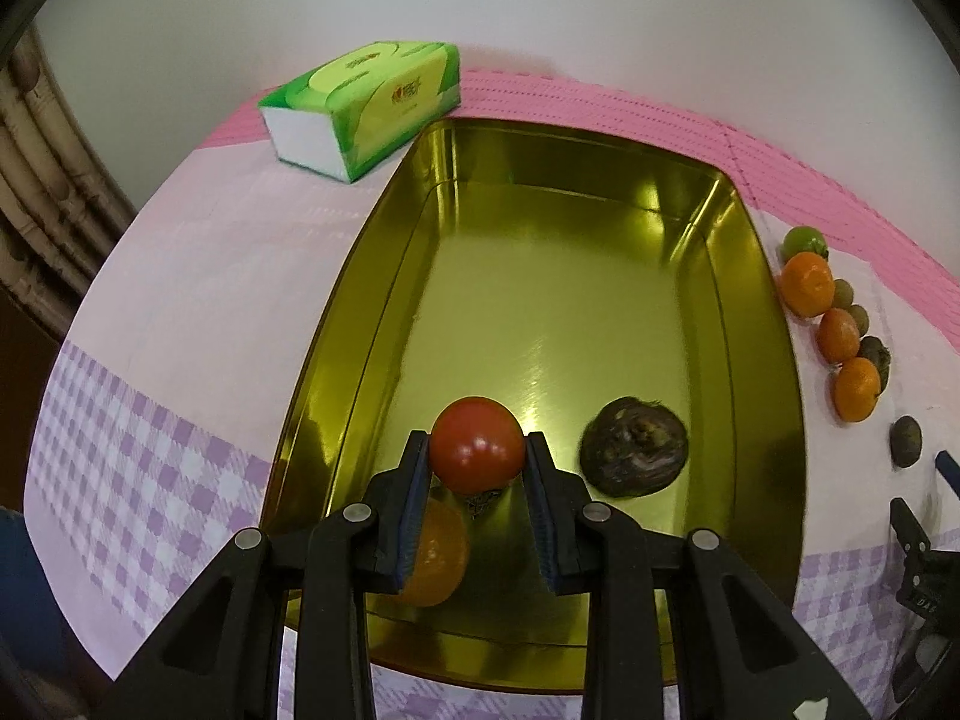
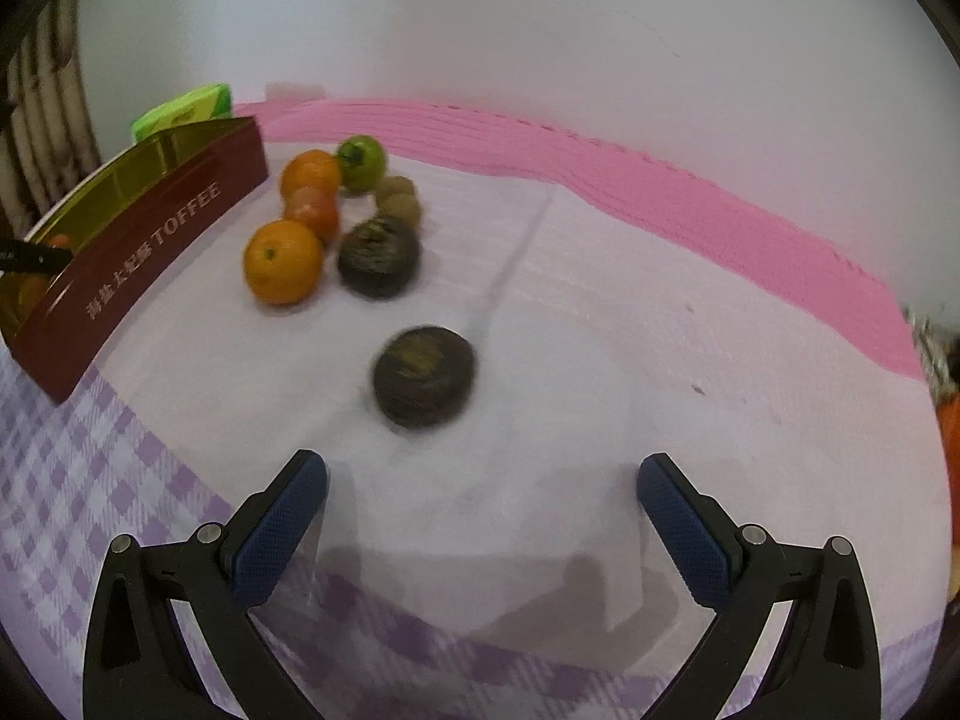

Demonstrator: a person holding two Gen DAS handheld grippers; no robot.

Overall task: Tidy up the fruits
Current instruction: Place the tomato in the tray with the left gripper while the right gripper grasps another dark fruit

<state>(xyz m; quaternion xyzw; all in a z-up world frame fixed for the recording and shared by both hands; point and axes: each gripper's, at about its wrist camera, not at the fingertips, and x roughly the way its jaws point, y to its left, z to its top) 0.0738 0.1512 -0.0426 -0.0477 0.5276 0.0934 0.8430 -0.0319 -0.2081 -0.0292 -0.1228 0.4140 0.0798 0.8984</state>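
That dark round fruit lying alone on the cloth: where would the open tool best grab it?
Across the widest middle of the dark fruit, coming from above. It lies squat and apart from the other fruit, so the right tool, jaws open, likely has room on both sides.

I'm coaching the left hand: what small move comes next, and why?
Probably lower a little and open. The left gripper is shut on the tomato above the tin floor, between an orange and a dark fruit, so releasing there should place it.

Mirror-glossy gold metal tin (image 1: 600,276), smooth shiny tomato (image 1: 477,444), matt checked cloth (image 2: 600,324), textured blue gripper pads (image 2: 276,534).
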